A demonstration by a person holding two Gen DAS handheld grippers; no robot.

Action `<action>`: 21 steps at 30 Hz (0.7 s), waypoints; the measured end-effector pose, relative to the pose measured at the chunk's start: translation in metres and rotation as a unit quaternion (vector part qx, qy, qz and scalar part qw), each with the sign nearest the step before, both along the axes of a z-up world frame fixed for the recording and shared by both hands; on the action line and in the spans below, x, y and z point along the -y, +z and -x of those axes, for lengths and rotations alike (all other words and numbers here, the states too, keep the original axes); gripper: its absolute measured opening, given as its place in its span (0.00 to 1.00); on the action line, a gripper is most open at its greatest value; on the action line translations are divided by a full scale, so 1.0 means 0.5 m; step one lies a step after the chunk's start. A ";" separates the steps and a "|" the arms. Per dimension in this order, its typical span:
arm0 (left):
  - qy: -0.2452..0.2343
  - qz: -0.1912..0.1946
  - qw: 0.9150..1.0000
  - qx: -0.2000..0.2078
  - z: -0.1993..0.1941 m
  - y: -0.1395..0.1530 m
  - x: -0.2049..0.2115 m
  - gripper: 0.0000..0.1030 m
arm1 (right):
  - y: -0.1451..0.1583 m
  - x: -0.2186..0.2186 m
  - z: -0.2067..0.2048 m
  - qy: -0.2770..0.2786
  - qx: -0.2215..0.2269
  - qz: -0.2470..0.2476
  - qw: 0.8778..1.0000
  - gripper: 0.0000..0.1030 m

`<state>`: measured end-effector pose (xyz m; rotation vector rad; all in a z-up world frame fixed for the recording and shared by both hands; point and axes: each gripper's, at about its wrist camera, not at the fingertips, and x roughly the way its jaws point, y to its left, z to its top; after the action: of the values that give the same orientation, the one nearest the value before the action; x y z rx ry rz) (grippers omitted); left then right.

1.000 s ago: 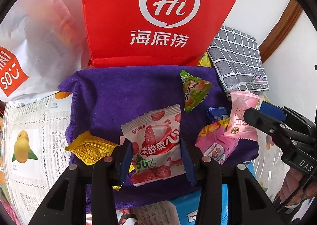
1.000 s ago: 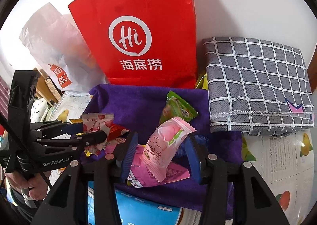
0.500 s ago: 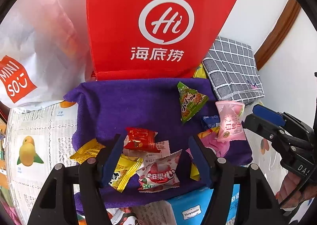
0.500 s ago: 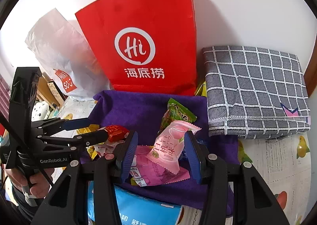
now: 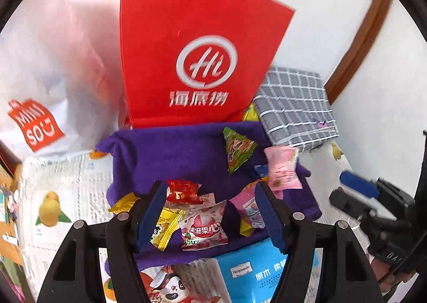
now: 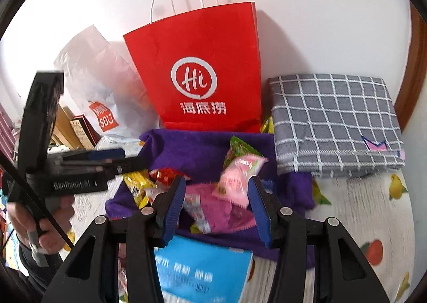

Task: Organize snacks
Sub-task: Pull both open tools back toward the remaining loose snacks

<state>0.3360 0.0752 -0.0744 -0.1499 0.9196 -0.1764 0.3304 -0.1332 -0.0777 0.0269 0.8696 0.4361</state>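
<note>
My left gripper (image 5: 210,188) hangs open above a purple cloth (image 5: 173,153), nothing between its pads. Below it lie a strawberry packet (image 5: 204,225), a red candy (image 5: 182,191) and a yellow packet (image 5: 166,225). A green triangular packet (image 5: 237,148) sits farther back. A pink peach packet (image 5: 283,169) stands tilted on the pile, apart from my right gripper (image 5: 337,187). In the right wrist view that pink packet (image 6: 237,183) lies just ahead of the right gripper (image 6: 217,180), which is open. A person's hand holds the left gripper (image 6: 133,158) at the left.
A red paper bag (image 6: 202,68) stands against the wall behind the cloth, with a white plastic bag (image 5: 40,89) to its left. A folded grey checked cloth (image 6: 333,121) lies at the right. A blue box (image 5: 256,271) sits at the cloth's near edge, on a fruit-print cover (image 5: 66,183).
The left gripper opened, dropped the strawberry packet onto the cloth and rose. The right gripper drew back and up from the pink packet, which stays on the pile.
</note>
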 end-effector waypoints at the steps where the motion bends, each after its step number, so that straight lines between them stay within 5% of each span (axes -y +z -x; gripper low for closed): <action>1: 0.002 0.001 1.000 0.009 0.010 0.012 -0.002 0.65 | 0.000 0.002 0.011 -0.002 -0.002 0.006 1.000 0.47; 21: 0.010 0.002 0.999 0.040 0.254 0.063 0.004 0.65 | 0.006 0.042 0.228 -0.043 -0.003 0.001 0.999 0.48</action>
<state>0.2093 0.0731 -0.0431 -0.1549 0.8380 -0.1644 0.2162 -0.1543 -0.0748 0.0644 0.8705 0.3544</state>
